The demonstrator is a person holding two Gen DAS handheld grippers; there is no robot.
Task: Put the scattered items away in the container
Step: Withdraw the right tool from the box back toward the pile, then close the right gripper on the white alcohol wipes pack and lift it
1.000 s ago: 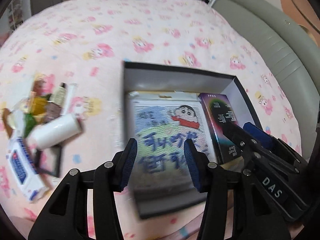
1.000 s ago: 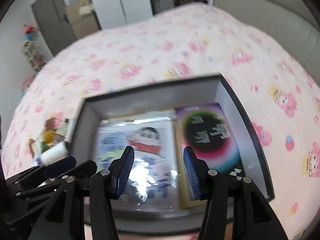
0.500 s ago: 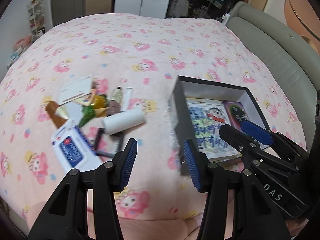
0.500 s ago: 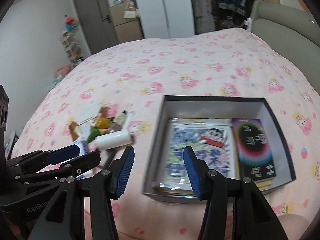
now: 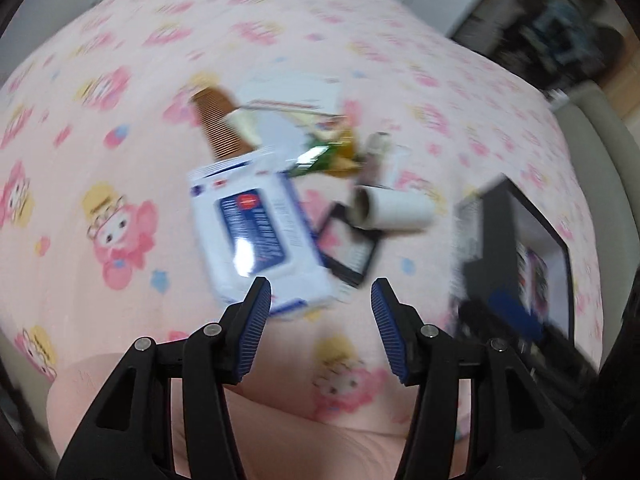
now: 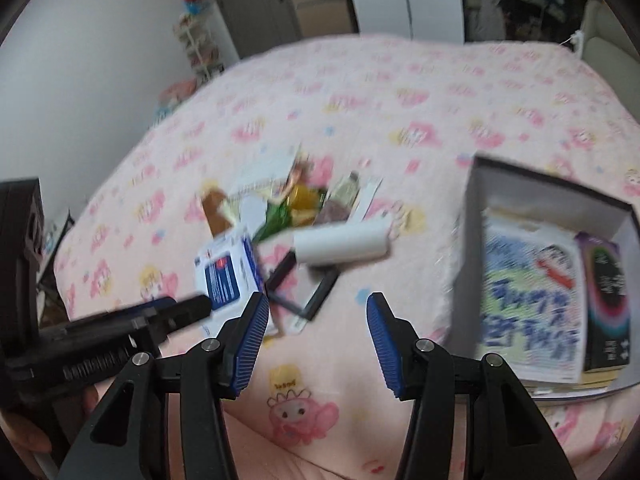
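Observation:
The dark, white-lined box (image 6: 466, 264) lies on the pink bedcover at the right and holds a cartoon packet (image 6: 532, 292) and a dark purple carton (image 6: 606, 280). Left of it is the scattered pile: a white roll (image 5: 394, 210), a white-and-blue packet (image 5: 260, 232), a black frame (image 5: 348, 248), a brown comb (image 5: 218, 128) and green and yellow wrappers (image 5: 328, 152). My left gripper (image 5: 320, 292) hovers at the packet's near end, jaws opening, nothing between them. My right gripper (image 6: 316, 308) is open and empty in front of the frame, between pile and box.
The patterned bedcover's near edge runs just below both grippers. A grey padded headboard (image 5: 592, 148) rises behind the box. A door, white wardrobe and a small shelf (image 6: 200, 44) stand beyond the far side of the bed. My left gripper (image 6: 188, 306) crosses the right view's lower left.
Both grippers have swung left, away from over the box and toward the scattered pile. The box now sits at the right of both views. The left jaws stand slightly wider.

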